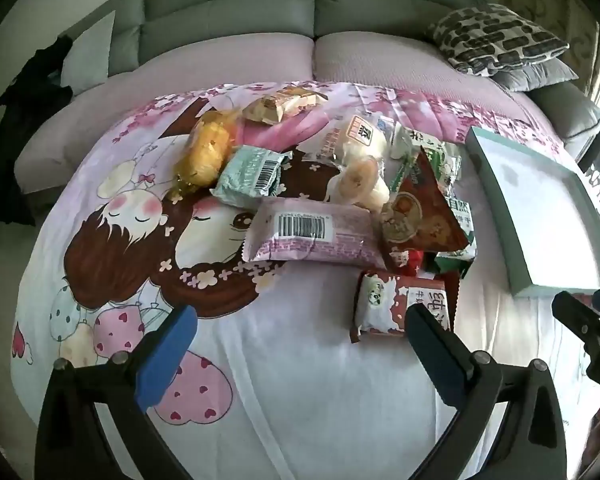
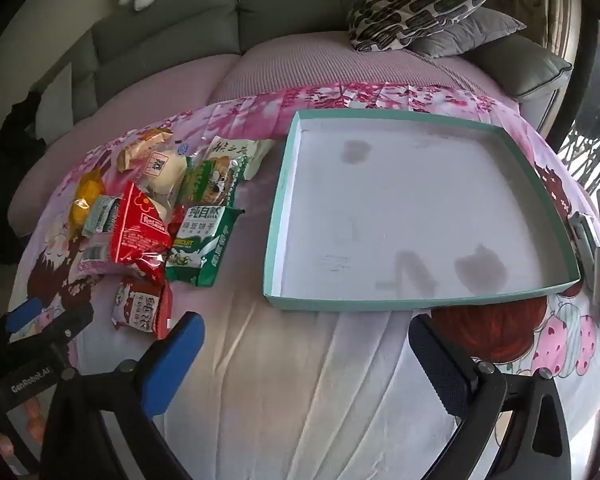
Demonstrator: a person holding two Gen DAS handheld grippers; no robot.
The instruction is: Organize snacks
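Both my tongs are spread wide and hold nothing: the left tongs hang over bare sheet at the near edge of the cloth-covered surface, the right tongs likewise, just short of the near rim of the tray. Neither touches any item. Nearest the left tongs lies a red-and-white packet, just beside its right finger. Beyond it the snack pile sits loose toward the middle of the cartoon-print sheet: a pink barcoded packet, a red packet, a green biscuit packet, a mint-green packet, a yellow bag and several pale wrapped cakes, partly overlapping. The teal-rimmed tray stands apart toward the right edge, its white floor stained but empty. My assessment: sorting has not begun; no snack is in the tray, and every packet remains to be moved, presumably the nearest first.
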